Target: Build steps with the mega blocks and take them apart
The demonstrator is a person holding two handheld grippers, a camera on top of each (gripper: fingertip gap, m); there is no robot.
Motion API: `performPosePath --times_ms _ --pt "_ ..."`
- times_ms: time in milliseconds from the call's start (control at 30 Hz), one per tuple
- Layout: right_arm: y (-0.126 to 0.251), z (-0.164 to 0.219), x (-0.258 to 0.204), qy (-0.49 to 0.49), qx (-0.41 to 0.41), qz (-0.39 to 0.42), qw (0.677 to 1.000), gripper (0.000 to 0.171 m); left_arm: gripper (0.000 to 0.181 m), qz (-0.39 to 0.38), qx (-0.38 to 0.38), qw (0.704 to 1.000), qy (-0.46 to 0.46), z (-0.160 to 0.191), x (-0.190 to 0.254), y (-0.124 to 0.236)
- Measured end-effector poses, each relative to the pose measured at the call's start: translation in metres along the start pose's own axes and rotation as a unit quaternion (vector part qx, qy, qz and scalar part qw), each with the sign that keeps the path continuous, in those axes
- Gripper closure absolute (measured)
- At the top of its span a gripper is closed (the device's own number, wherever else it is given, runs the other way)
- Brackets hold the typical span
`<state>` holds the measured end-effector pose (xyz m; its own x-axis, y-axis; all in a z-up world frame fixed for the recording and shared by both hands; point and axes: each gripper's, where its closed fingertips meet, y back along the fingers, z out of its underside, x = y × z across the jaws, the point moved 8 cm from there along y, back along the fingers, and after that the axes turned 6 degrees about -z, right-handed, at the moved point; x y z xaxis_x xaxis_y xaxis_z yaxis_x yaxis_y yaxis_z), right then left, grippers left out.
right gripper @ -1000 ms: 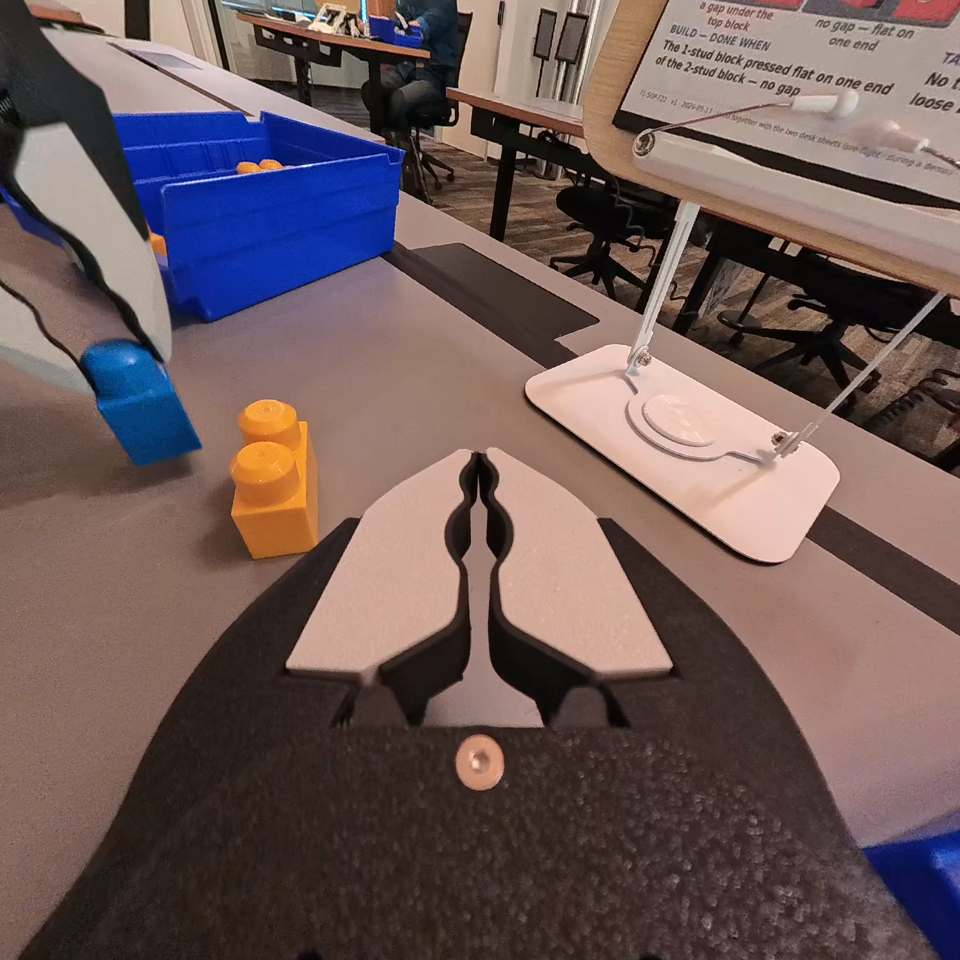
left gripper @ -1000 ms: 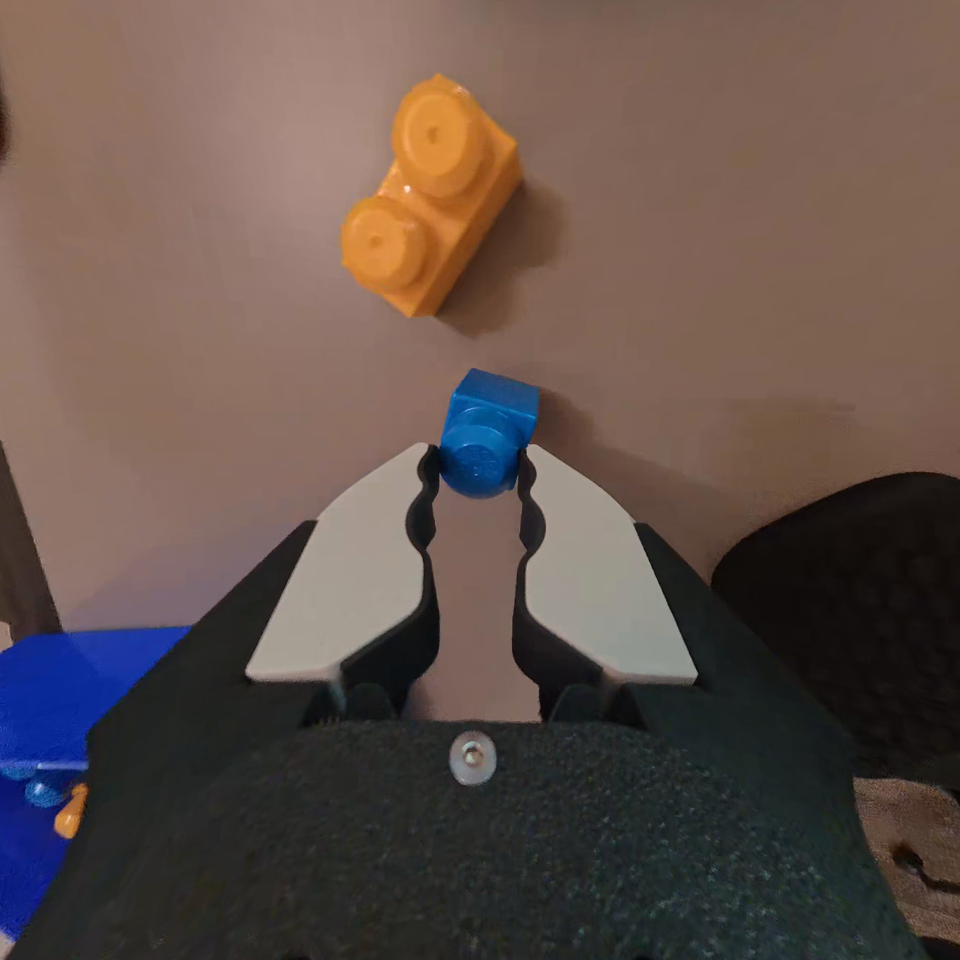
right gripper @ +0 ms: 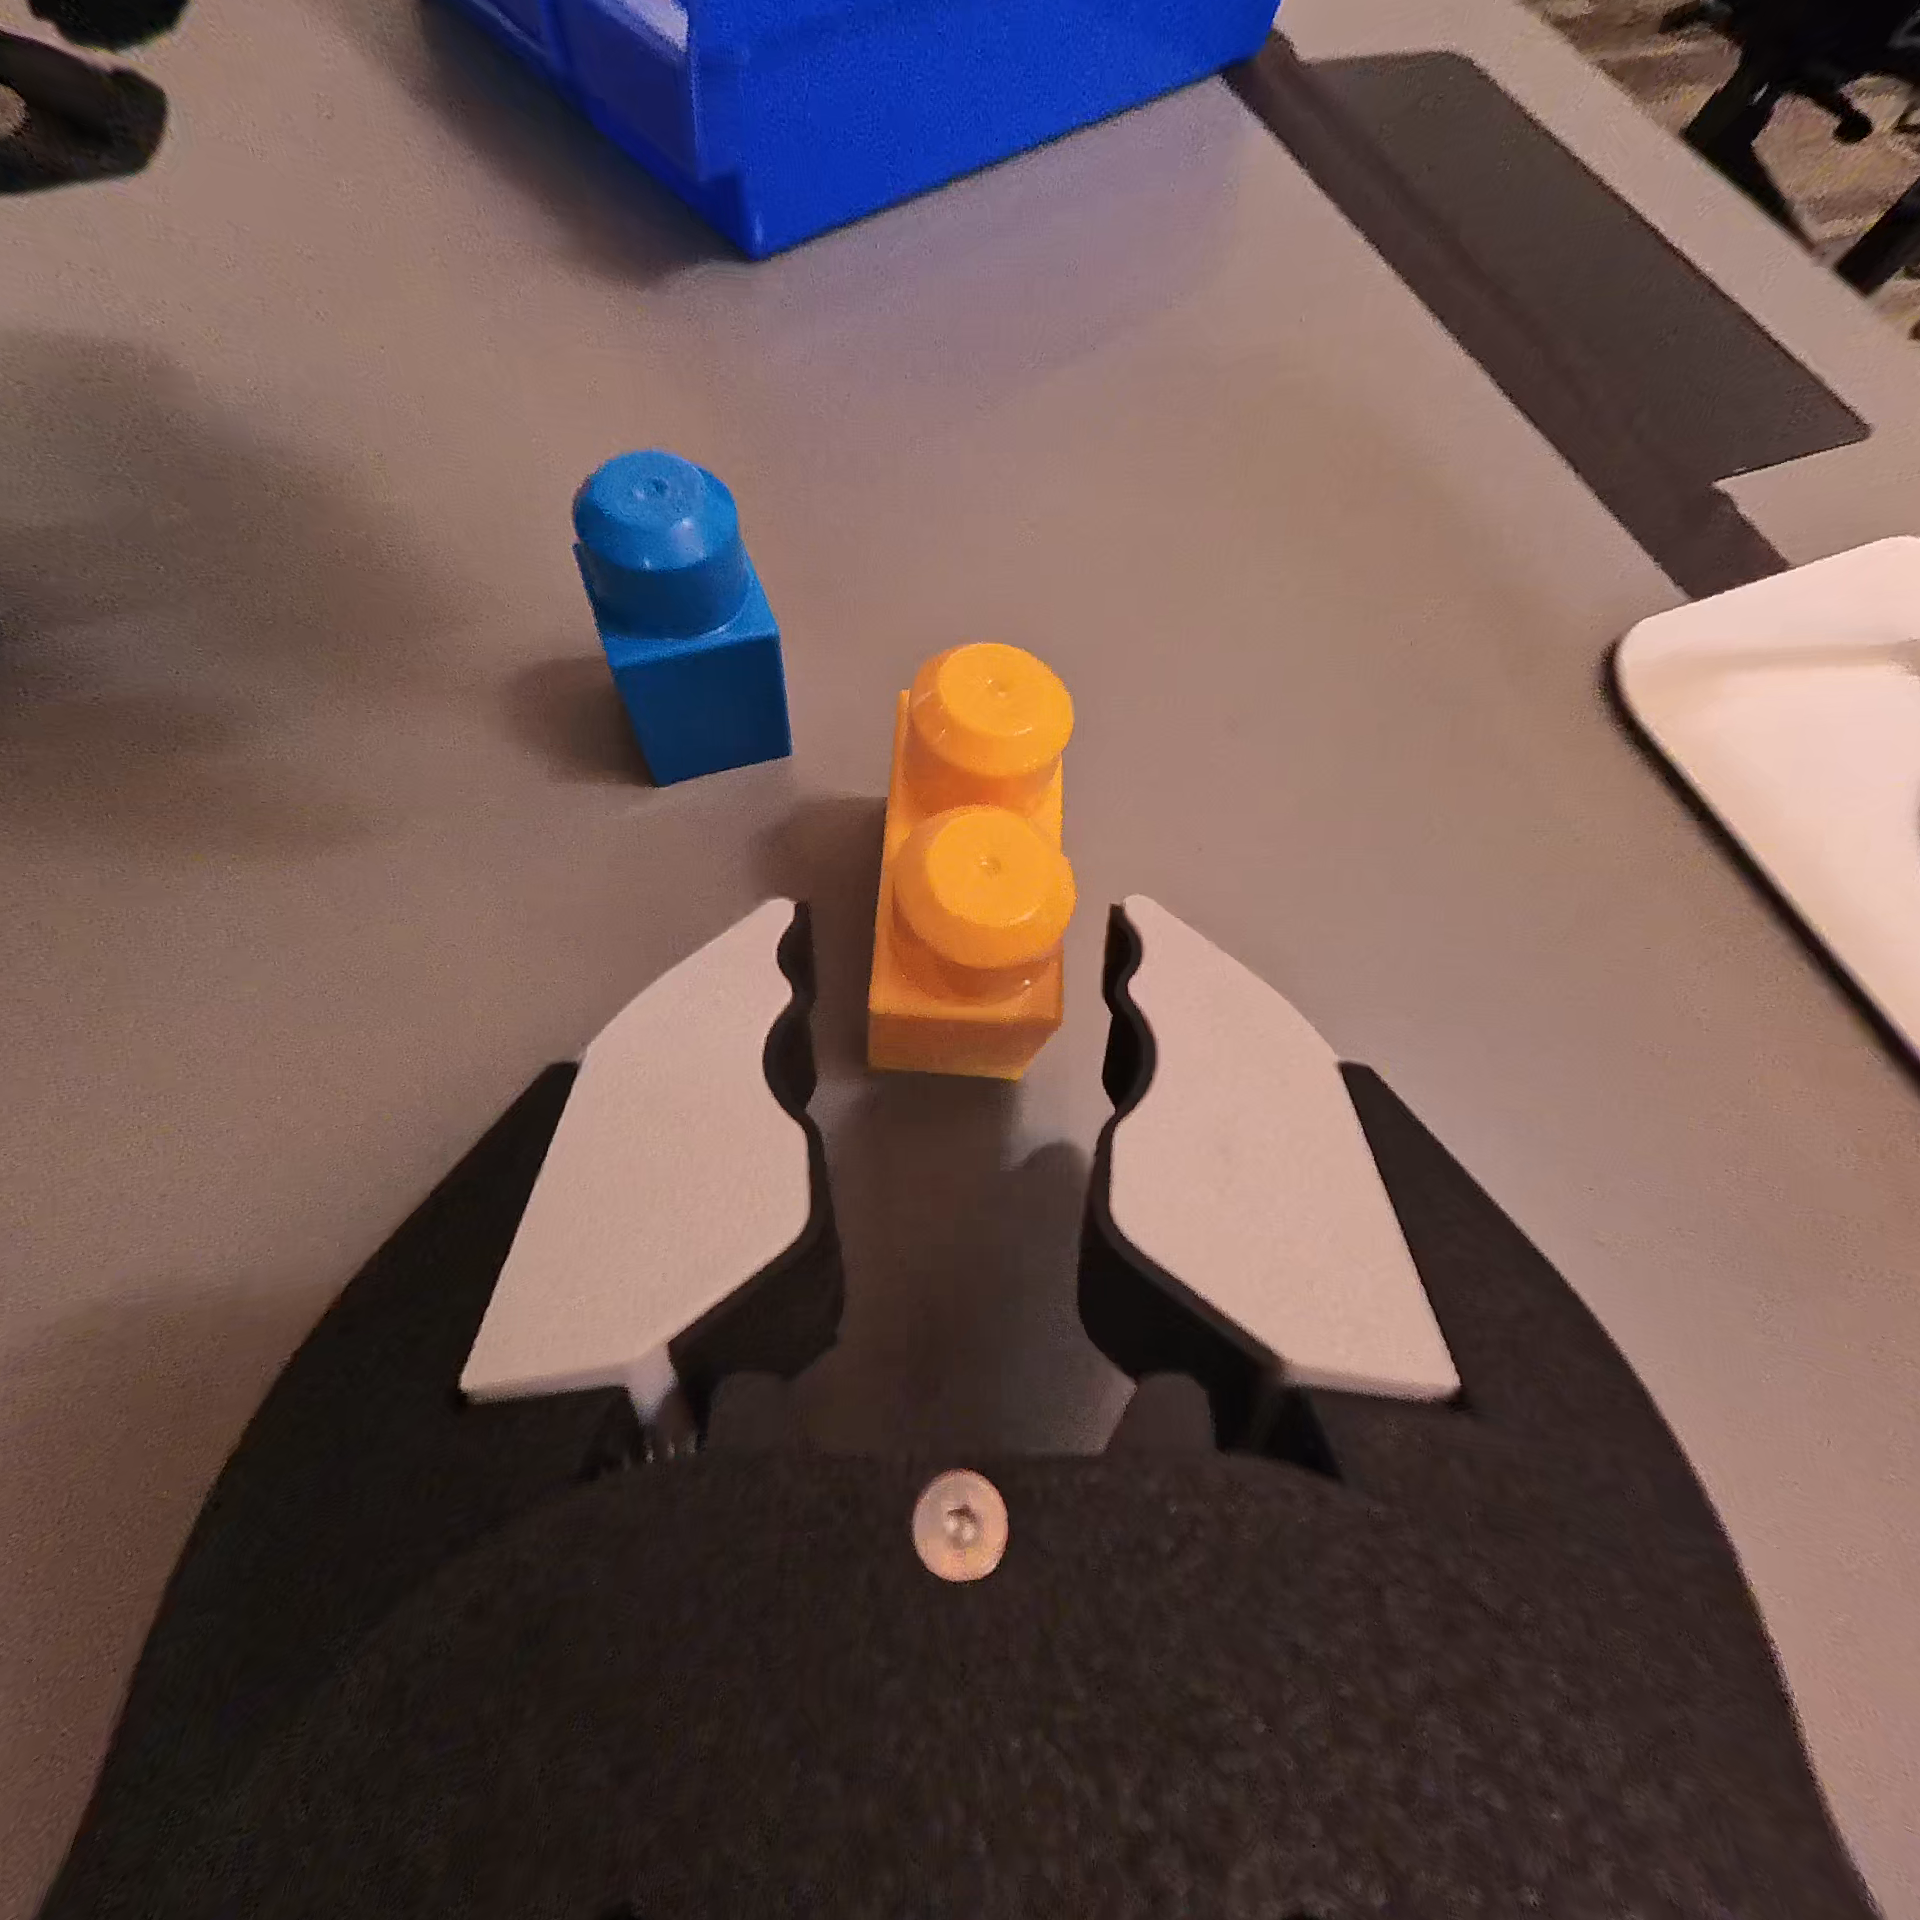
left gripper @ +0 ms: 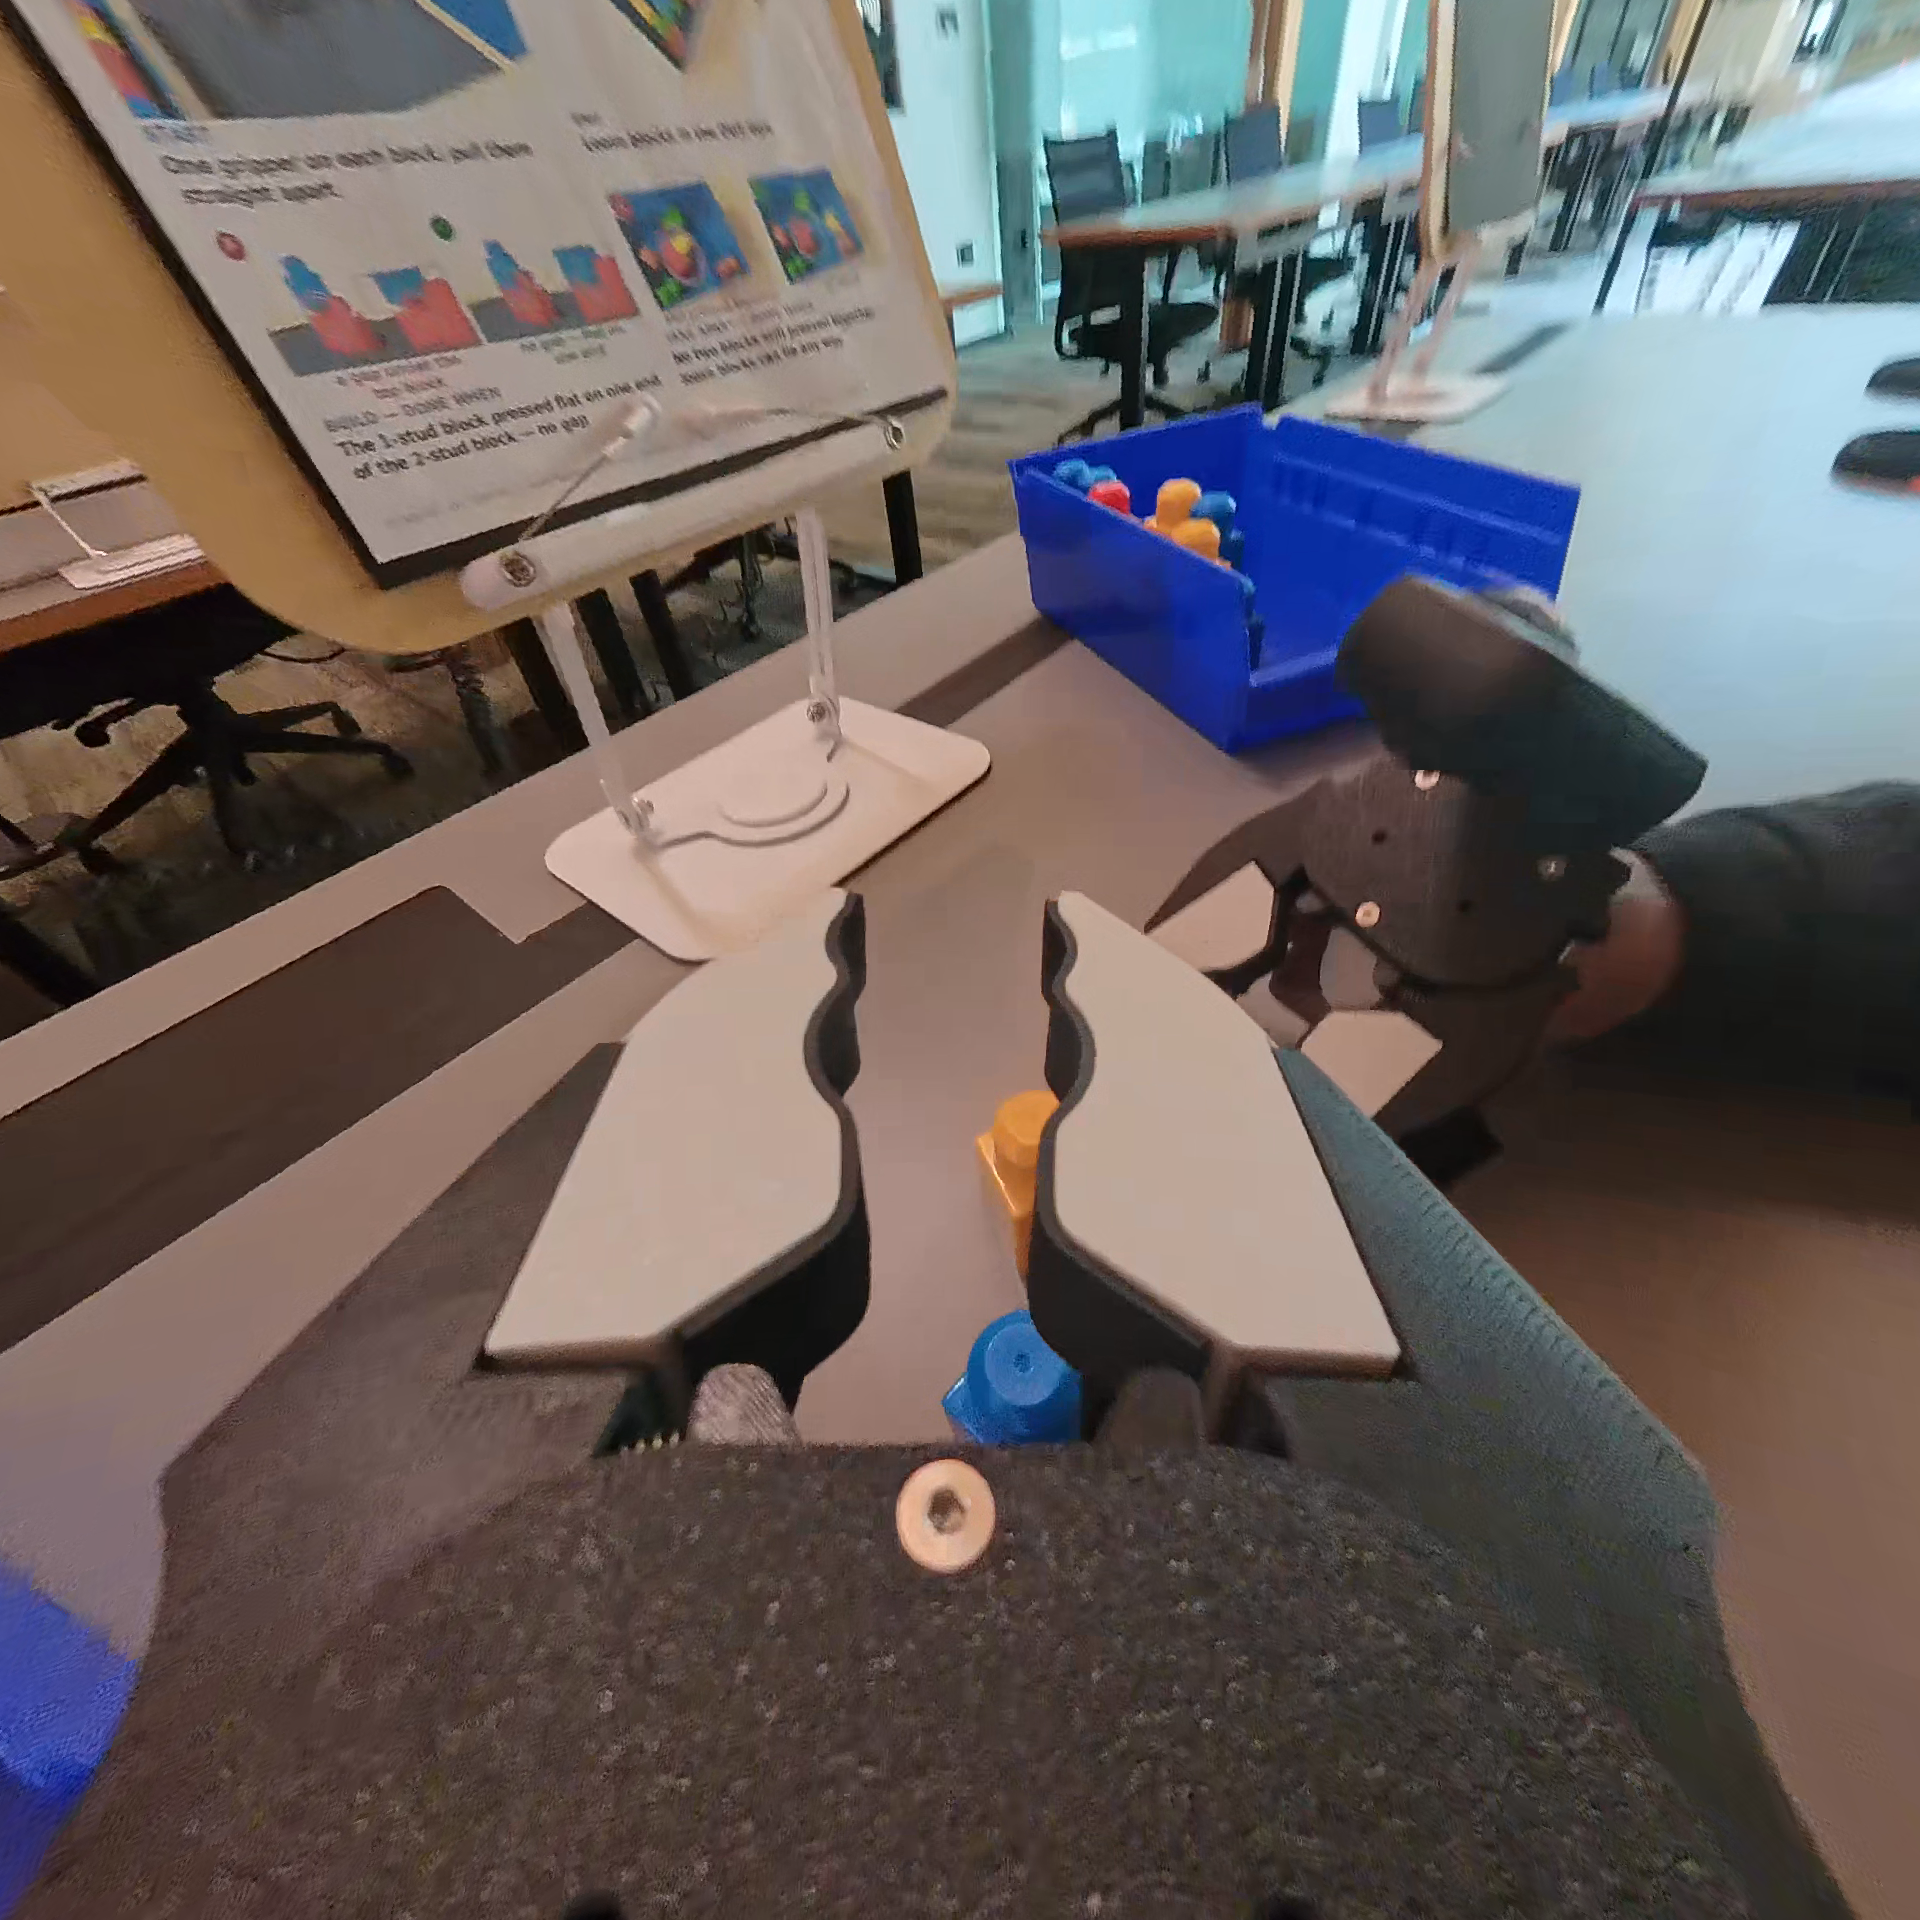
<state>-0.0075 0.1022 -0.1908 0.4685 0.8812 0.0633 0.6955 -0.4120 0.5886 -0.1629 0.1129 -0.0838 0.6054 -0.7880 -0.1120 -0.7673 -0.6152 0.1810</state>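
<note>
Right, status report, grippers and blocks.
Left gripper open, empty. Right gripper open, straddling orange block. Blue block upright, apart. Nothing between.

A grey tabletop [right gripper: 1299, 540] with a darker inset strip [right gripper: 1538, 281] along its far side carries a single-stud blue block [right gripper: 681, 634] standing upright, just beside an upright two-stud orange block [right gripper: 971, 894], the two apart. A blue bin [left gripper: 1288, 592] holding assorted blocks sits farther back, and the white base plate [left gripper: 769, 821] of a document stand rests near the strip.
</note>
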Motion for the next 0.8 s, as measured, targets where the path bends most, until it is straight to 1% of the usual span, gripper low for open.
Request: performPosePath --times_ms 67,167,267,433,567,667,800 --pt "-0.004 0.003 0.0 0.015 -0.021 0.004 1.0 0.133 0.151 0.0 0.019 1.0 0.019 0.006 -0.003 -0.001" --pt "0.004 0.005 0.002 0.046 -0.038 -0.017 0.998 0.134 0.151 0.009 0.019 1.0 0.014 0.019 -0.004 -0.005" --pt "0.021 0.01 0.006 0.067 -0.044 -0.07 0.994 0.134 0.151 0.023 0.003 1.0 -0.008 0.031 -0.003 -0.008" --pt "0.053 0.019 0.005 0.082 0.0 -0.164 0.983 0.134 0.152 0.028 0.004 0.999 -0.017 0.035 -0.001 -0.01" --pt "0.068 0.018 0.003 0.084 0.031 -0.201 0.975 0.134 0.153 0.045 0.016 0.999 -0.021 0.033 0.005 -0.009" --pt "0.079 0.013 0.0 0.082 0.055 -0.223 0.97 0.134 0.152 0.092 0.026 0.995 -0.019 0.028 0.017 -0.008" --pt "0.094 0.003 -0.002 0.084 0.1 -0.238 0.962 0.134 0.145 0.175 0.015 0.984 -0.03 0.028 0.041 -0.009"
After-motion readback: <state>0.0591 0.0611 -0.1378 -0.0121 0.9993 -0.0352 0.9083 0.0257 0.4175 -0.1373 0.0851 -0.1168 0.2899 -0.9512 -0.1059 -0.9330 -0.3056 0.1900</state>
